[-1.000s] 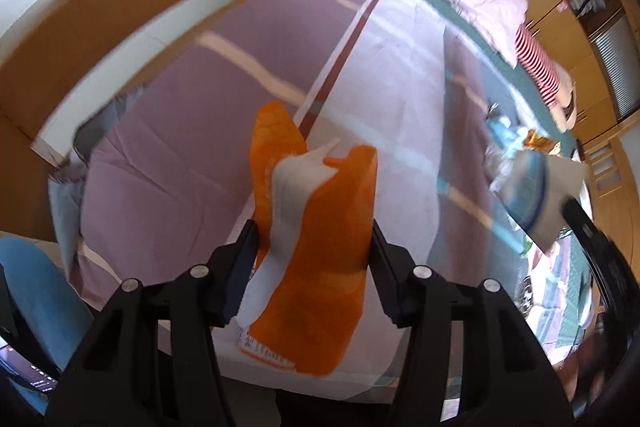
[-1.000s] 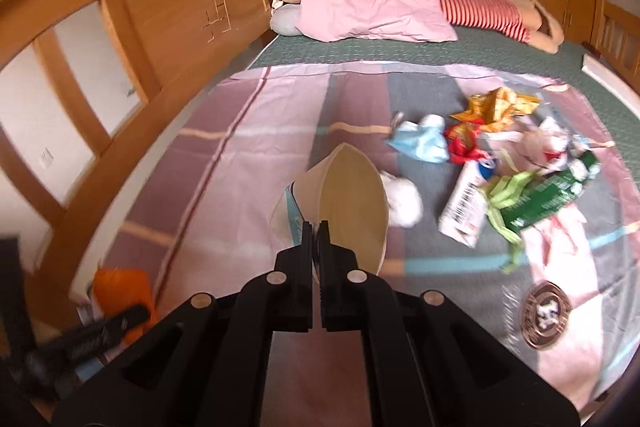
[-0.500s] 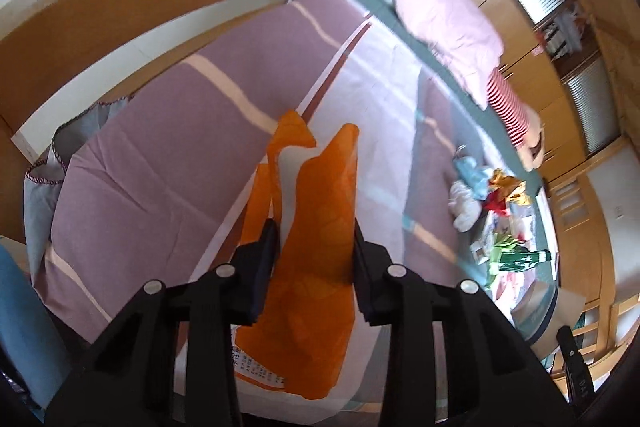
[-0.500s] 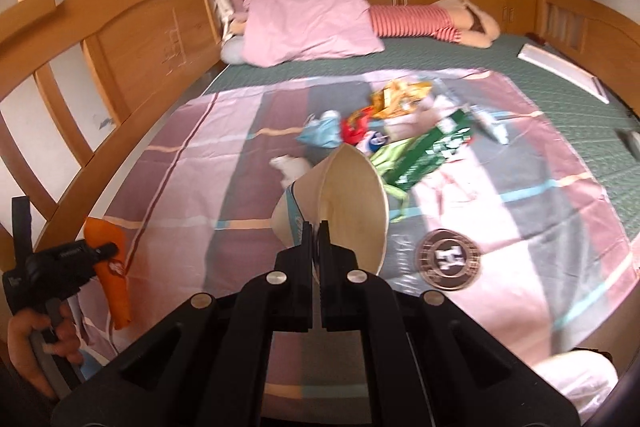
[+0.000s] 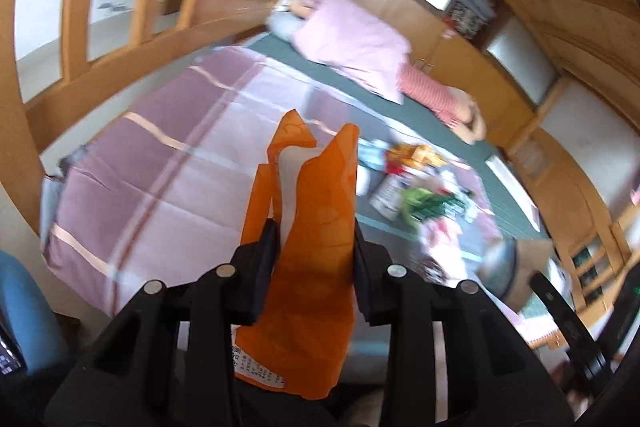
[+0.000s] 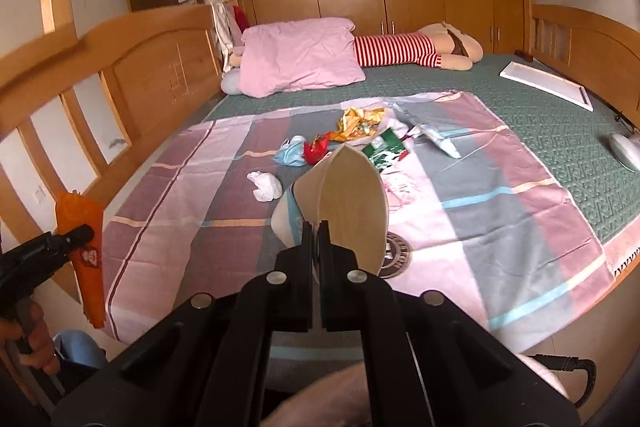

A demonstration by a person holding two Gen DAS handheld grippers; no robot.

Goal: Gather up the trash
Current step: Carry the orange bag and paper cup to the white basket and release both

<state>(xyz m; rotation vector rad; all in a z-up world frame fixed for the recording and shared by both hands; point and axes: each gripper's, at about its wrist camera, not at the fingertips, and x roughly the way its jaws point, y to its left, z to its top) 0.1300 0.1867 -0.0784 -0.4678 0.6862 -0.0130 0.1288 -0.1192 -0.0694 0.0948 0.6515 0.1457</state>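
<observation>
We clamp one orange wrapper (image 5: 308, 267) in our left gripper (image 5: 314, 255) and one flattened paper cup (image 6: 344, 211) in our right gripper (image 6: 318, 247); perhaps eight scraps (image 6: 360, 135) litter the striped sheet (image 6: 500, 211) beyond.

Bedroom in a home. Shown by: a wide bed (image 6: 560, 131) framed in wood, with a headboard (image 6: 152, 75) at 9 o'clock; a pink pillow (image 6: 300, 59) and a striped plush toy (image 6: 416, 51) laid at 12 o'clock; built-in wooden cupboards (image 6: 400, 7) behind; a patchwork sheet (image 6: 500, 219) spread mid-bed.
</observation>
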